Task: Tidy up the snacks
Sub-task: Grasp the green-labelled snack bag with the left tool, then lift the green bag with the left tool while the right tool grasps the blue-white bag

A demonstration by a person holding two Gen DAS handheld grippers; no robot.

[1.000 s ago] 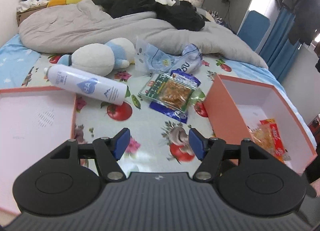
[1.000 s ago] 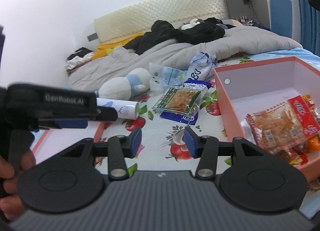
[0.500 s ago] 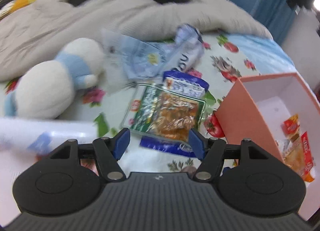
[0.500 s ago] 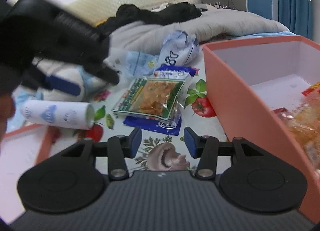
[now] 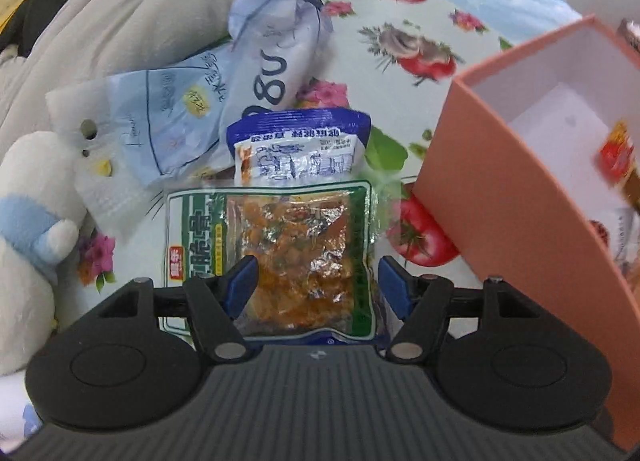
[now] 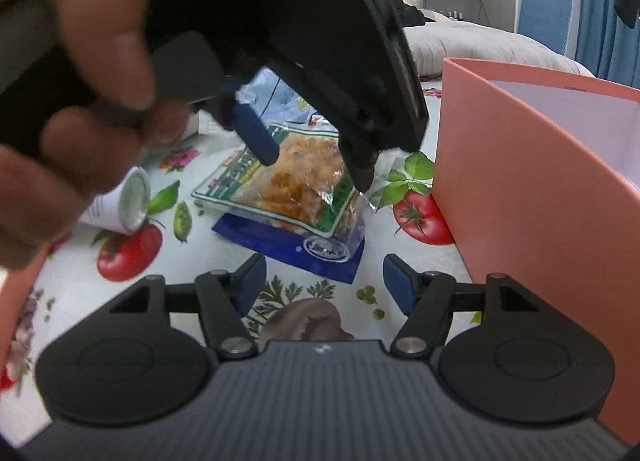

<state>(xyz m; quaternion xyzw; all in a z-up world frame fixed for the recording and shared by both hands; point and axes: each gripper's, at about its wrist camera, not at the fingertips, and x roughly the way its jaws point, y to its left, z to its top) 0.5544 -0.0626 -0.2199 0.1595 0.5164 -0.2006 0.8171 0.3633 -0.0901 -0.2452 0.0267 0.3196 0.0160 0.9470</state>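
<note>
The left tool [image 5: 316,281] has been lowered over the green snack packet [image 5: 280,245], jaws apart, unclamped. The right tool [image 6: 324,281] is being opened, empty. The packet lies left of the pink box [image 5: 520,189]; pickup seems imminent.

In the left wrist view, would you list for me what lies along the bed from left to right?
White and blue plush toy → green snack packet → tomato print on the sheet → orange box.
</note>
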